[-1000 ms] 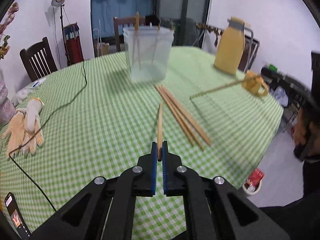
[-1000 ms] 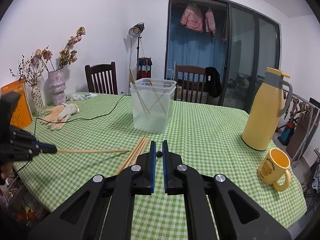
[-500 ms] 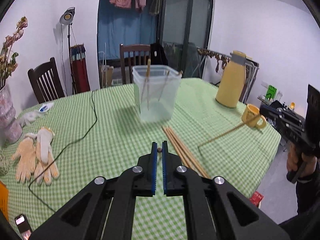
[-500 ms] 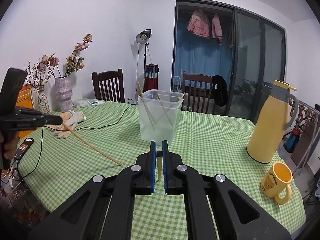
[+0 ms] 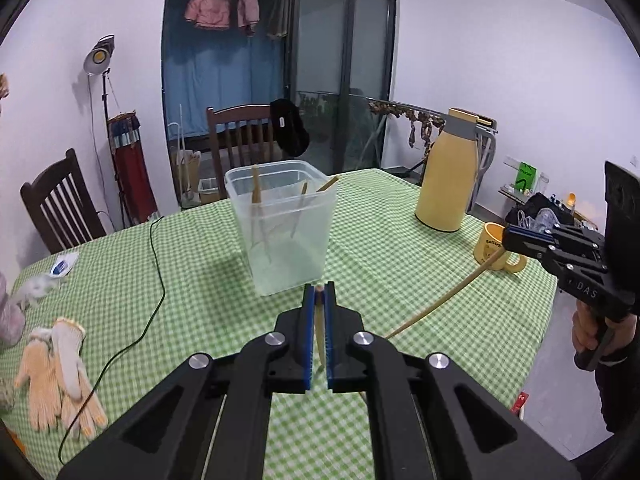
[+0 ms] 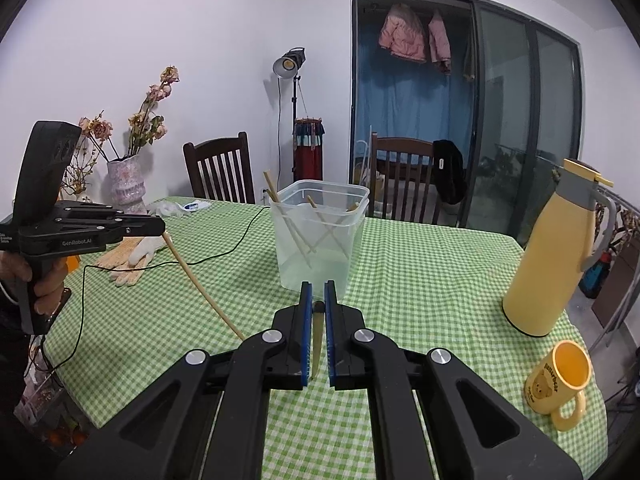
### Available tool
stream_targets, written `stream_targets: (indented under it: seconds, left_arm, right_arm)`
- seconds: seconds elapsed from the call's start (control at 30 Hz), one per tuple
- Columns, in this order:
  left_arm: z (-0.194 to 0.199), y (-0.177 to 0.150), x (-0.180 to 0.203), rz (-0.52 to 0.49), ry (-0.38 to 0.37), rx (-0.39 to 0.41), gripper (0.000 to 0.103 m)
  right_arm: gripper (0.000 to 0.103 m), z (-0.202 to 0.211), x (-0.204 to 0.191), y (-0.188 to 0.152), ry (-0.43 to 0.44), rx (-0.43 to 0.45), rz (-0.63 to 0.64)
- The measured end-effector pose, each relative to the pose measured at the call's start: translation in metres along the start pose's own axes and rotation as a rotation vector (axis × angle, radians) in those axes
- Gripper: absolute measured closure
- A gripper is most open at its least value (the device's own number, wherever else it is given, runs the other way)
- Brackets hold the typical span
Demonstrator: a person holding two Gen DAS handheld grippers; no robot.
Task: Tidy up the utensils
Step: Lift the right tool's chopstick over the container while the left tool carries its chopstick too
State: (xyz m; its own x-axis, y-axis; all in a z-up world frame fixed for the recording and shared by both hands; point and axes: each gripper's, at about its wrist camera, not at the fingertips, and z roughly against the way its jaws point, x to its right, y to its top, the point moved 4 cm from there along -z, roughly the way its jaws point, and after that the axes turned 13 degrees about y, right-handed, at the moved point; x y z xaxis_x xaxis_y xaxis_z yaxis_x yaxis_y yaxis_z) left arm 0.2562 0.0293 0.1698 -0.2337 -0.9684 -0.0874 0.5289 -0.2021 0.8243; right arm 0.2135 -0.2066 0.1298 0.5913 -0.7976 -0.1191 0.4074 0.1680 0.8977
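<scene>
fingers of my left gripper (image 5: 319, 294) clamp a thin wooden chopstick (image 5: 320, 332); my right gripper (image 6: 314, 292) pinches another wooden chopstick (image 6: 316, 344). both hang above the green checked surface (image 5: 208, 280), short of the clear plastic tub (image 5: 282, 232) holding more chopsticks.

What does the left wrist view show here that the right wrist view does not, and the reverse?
Only the left wrist view shows the right gripper from outside, shut on a chopstick that slants down over the tablecloth.

Only the right wrist view shows the left gripper from outside, likewise holding a chopstick, plus the flower vase.

Both show the clear bin with chopsticks standing in it, the yellow jug, the yellow mug, the gloves and the black cable.
</scene>
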Motion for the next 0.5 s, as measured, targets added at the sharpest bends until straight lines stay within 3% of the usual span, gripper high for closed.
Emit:
stream_targets:
  seconds: [0.27, 0.5]
  left_arm:
    - [-0.010, 0.007, -0.002, -0.003, -0.014, -0.006, 0.102]
    - [0.005, 0.051, -0.021, 0.004, -0.007, 0.077, 0.102]
  right_arm:
    - [0.097, -0.010, 0.001, 0.009, 0.005, -0.019, 0.024]
    - [0.097, -0.020, -0.007, 0.038, 0.007, -0.014, 0.121]
